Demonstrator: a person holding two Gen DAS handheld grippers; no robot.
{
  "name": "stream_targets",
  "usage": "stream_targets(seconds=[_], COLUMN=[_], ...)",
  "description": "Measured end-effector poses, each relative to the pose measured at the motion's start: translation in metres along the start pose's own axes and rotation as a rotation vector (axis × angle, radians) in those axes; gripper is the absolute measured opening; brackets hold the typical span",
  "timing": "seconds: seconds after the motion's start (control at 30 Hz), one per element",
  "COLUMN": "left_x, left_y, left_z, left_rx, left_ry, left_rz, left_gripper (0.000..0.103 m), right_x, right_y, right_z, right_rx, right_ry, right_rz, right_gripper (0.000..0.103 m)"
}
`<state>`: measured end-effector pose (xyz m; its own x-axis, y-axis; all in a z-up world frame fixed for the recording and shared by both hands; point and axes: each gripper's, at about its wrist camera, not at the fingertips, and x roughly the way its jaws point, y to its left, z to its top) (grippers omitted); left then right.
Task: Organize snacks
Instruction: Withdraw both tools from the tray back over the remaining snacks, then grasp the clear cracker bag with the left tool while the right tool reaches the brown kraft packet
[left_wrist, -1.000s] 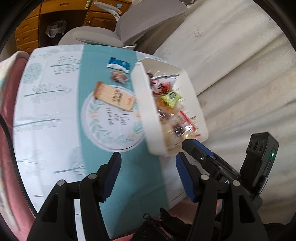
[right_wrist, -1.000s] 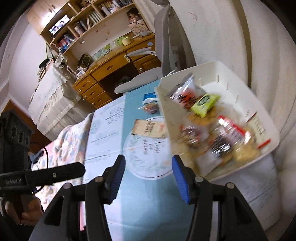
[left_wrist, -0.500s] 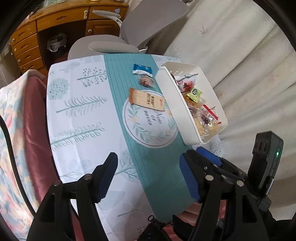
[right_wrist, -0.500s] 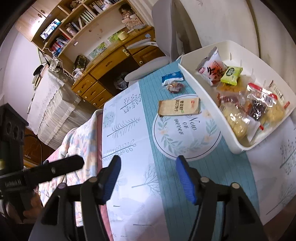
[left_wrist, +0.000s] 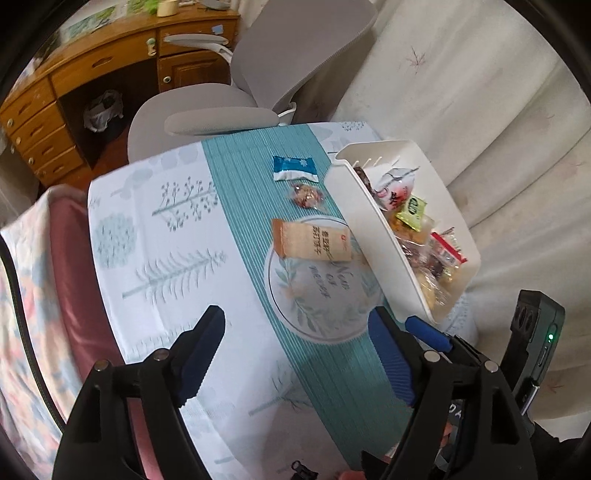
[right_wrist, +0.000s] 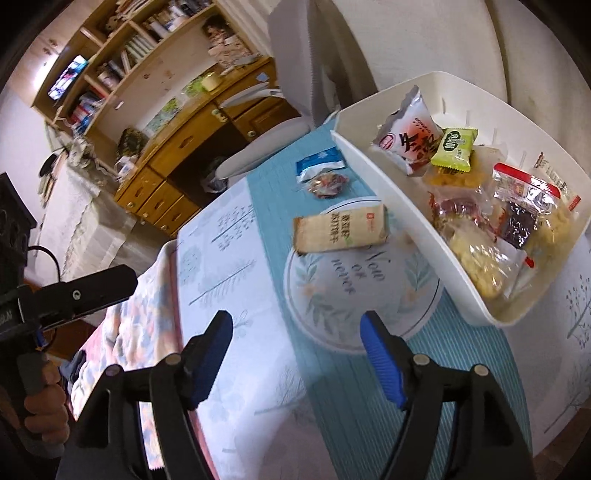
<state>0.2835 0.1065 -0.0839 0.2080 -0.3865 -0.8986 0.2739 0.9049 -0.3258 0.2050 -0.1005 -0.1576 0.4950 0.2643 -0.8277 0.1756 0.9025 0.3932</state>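
On the teal-striped tablecloth (left_wrist: 243, 206) my white bin (right_wrist: 399, 206) already holds most snacks; the tan packet (right_wrist: 341, 229), blue packet (right_wrist: 319, 162) and clear-wrapped sweet (right_wrist: 327, 184) lie beside it. My left tongs (left_wrist: 295, 354) and right tongs (right_wrist: 295, 354) hang spread, empty.

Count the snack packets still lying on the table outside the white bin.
3: a blue packet farthest away, a clear-wrapped snack just before it, and a tan packet beside the white bin. None seem hidden.
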Motion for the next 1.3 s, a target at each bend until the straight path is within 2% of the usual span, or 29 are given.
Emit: stream_targets(seconds=[0.1,0.33,0.57,0.77,0.97,1.2,1.3], left_x=[0.013,0.058,0.128,0.189,0.23,0.255,0.261], left_y=[-0.002,-0.006,-0.009,-0.016,-0.024,-0.024,-0.025], left_z=[0.024,0.082,0.12,0.139,0.151,0.154,0.155], left_rx=[0.048,0.128,0.185,0.185,0.144,0.096,0.093], left_ry=[0.01,0.037,0.083,0.165,0.212,0.255,0.255], left_rz=[0.021,0.032,0.033,-0.011,-0.022,-0.014,-0.01], left_gripper=[0.079,0.084,0.084,0.084,0.084,0.083,0.075], right_x=[0.014,0.049,0.084,0.102,0.115,0.13,0.136], right_y=[0.002,0.009,0.02,0.026,0.027,0.022,0.023], right_z=[0.007,0.019,0.026,0.024,0.025,0.031,0.033], right_rx=[-0.015,-0.132,-0.359,-0.54,-0.65,-0.702,-0.715], right_ry=[-0.02,-0.046,-0.061,-0.052,-0.008,0.065,0.082], right_rz=[-0.022,-0.059,-0.13,-0.182,-0.187,-0.214,-0.22], right_gripper=[0.079,0.08,0.08,0.08,0.08,0.08,0.08])
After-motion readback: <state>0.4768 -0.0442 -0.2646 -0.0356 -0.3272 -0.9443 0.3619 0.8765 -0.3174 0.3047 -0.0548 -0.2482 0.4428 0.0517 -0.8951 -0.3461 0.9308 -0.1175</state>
